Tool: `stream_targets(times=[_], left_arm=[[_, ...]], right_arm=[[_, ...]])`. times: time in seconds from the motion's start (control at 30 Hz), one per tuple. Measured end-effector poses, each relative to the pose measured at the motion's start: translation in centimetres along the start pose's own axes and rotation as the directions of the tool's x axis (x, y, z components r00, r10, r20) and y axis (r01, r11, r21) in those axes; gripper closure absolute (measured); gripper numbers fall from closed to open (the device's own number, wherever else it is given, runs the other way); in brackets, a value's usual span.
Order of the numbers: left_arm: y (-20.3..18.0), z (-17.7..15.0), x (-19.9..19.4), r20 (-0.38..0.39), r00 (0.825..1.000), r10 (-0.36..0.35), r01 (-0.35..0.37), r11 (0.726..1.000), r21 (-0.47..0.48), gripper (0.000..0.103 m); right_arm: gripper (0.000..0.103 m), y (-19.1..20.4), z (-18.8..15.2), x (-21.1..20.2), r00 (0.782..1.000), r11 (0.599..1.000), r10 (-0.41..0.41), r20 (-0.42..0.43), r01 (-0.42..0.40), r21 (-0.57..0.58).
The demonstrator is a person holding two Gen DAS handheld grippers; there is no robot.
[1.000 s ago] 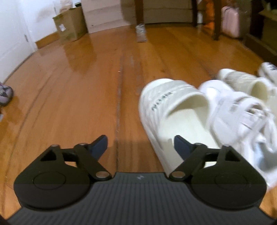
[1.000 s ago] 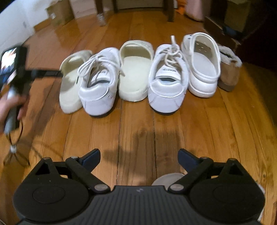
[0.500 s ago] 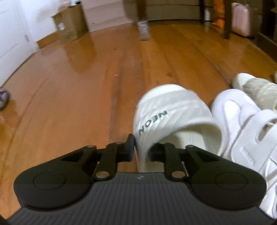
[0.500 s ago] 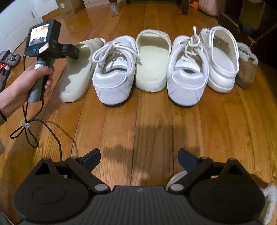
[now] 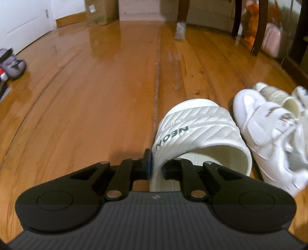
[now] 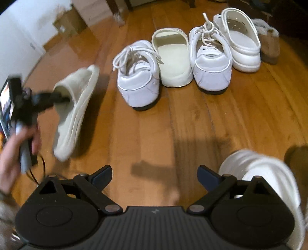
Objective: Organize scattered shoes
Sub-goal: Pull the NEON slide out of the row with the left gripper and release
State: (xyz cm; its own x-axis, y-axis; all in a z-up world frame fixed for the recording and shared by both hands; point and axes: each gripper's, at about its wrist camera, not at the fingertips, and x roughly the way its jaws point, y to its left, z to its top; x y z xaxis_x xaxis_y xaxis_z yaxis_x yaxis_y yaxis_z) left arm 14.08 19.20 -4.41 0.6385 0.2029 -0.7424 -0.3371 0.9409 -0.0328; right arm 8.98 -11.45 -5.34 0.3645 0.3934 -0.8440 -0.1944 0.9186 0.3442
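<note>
My left gripper (image 5: pixel 156 169) is shut on the left side of the strap of a cream slide (image 5: pixel 196 130) marked NEON. In the right wrist view this slide (image 6: pixel 77 107) hangs tilted, apart from the row, with the left gripper (image 6: pixel 57 98) in a hand (image 6: pixel 13 152) at its strap. The row holds a white sneaker (image 6: pixel 138 80), a second cream slide (image 6: pixel 173 61), another white sneaker (image 6: pixel 209 63), a white clog (image 6: pixel 242 44) and a tan furry slipper (image 6: pixel 269 44). My right gripper (image 6: pixel 154 173) is open over bare floor, with nothing between its fingers.
A loose white clog (image 6: pixel 259 173) lies just right of my right gripper. A grey shoe (image 5: pixel 13 63) lies far left by the white door. A cardboard box (image 5: pixel 100 9), a chair leg (image 5: pixel 182 19) and a pink case (image 5: pixel 273 40) stand at the back.
My left gripper closed on the slide's strap and drew the slide left, away from the sneaker, tilting it off the floor. The right gripper stayed open and shifted; the loose clog came further into view.
</note>
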Motion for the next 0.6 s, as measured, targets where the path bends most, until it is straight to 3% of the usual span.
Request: stream_targets(times=[0.13, 0.2, 0.33, 0.5, 0.6], left_arm=[[0.0, -2.6, -3.5, 0.003, 1.000, -0.024, 0.024, 1.000, -0.018, 0.092], [-0.3, -3.9, -4.9, -0.013, 0.999, -0.049, 0.048, 0.998, -0.041, 0.092], [-2.0, -6.1, -7.2, -0.018, 0.996, -0.085, 0.084, 0.995, -0.054, 0.092], [-4.8, -8.1, -8.6, -0.022, 0.992, -0.121, 0.121, 0.993, 0.005, 0.091], [-6.3, -9.4, -8.8, -0.087, 0.984, -0.158, 0.158, 0.987, -0.007, 0.079]], right_arm=[[0.007, -0.4, -2.9, -1.4, 0.990, 0.982, 0.138, -0.030, -0.133, 0.135], [0.007, -0.4, -4.1, -1.9, 0.986, 0.978, 0.157, -0.048, -0.149, 0.147], [0.007, 0.2, -9.0, -3.4, 0.976, 0.975, 0.195, -0.101, -0.181, 0.131], [0.007, 1.1, -13.7, -5.4, 0.963, 0.973, 0.231, -0.139, -0.224, 0.060], [0.007, 1.5, -15.0, -5.7, 0.965, 0.977, 0.213, -0.153, -0.212, 0.021]])
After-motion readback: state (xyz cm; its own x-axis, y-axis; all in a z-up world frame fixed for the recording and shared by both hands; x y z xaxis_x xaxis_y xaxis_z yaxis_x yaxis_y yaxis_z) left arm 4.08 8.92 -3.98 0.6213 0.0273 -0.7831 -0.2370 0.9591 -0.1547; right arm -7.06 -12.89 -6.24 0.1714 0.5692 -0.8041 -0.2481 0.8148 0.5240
